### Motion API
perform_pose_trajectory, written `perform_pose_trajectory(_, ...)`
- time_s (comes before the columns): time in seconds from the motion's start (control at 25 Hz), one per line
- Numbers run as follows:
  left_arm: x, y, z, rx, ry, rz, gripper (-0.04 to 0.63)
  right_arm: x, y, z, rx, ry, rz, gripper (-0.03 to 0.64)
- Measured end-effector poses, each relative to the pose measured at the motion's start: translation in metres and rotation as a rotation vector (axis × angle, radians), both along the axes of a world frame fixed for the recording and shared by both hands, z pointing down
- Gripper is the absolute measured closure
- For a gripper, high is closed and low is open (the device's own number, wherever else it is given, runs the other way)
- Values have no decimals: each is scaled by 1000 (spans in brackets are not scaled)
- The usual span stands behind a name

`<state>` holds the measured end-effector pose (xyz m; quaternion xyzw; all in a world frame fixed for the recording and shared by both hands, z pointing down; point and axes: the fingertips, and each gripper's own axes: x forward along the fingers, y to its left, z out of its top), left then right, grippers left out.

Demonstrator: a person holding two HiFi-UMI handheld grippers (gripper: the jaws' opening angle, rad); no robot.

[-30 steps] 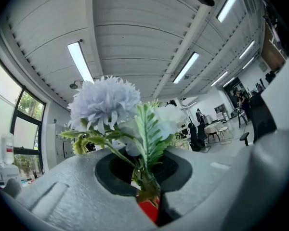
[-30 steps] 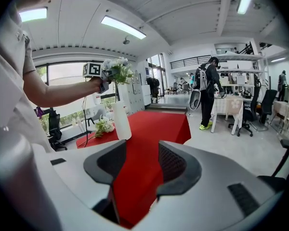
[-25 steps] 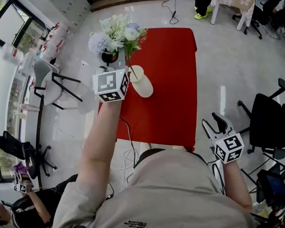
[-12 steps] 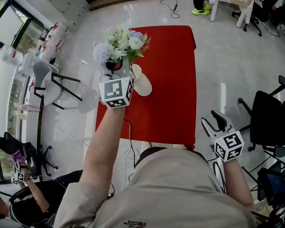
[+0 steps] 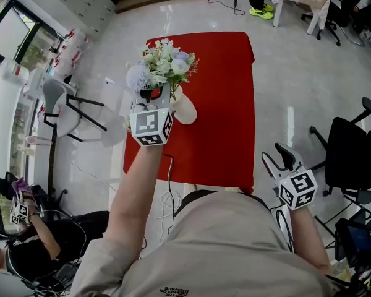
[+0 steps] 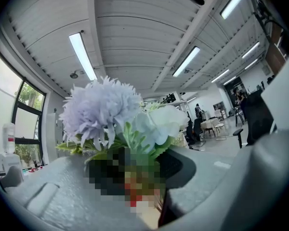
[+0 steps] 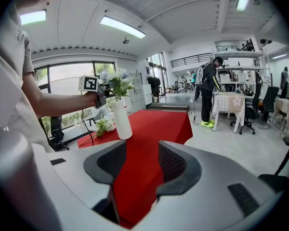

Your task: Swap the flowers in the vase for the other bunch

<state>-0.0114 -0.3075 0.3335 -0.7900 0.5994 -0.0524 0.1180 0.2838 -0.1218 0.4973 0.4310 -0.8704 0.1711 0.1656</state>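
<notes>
Left gripper: jaws have just been opened a little and are set loosely about the stems of the bunch. The bunch is seated in the white vase, far left on the red table. Right gripper: held wide apart, nothing gripped, off the near right corner.
</notes>
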Motion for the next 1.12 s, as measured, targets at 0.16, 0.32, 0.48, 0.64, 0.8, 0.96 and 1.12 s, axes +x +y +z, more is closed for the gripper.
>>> perform_pose_trajectory(0.16,2,5,12,-40,-10,11,444,-3,-1,-2,0,-5,-9,403)
perform_pose_trajectory(0.32,3,9,25,-76,-16,22,415,-4,-1,0,-5,-7,-13,403)
perform_pose_trajectory(0.48,3,12,33,-102,-18,29,381,-4,-2,3,-12,-11,-18,403)
perform_pose_trajectory(0.64,-10,5,37,-137,-12,41,347,-19,-12,-1,-23,-15,-26,403)
perform_pose_trajectory(0.8,-7,10,49,-166,-12,40,316,-17,-11,4,-27,-22,-39,403)
perform_pose_trajectory(0.96,-4,14,55,-187,-17,42,283,-17,-11,7,-33,-26,-53,403)
perform_pose_trajectory(1.12,-8,14,55,-187,-18,44,250,-25,-16,6,-38,-30,-63,403)
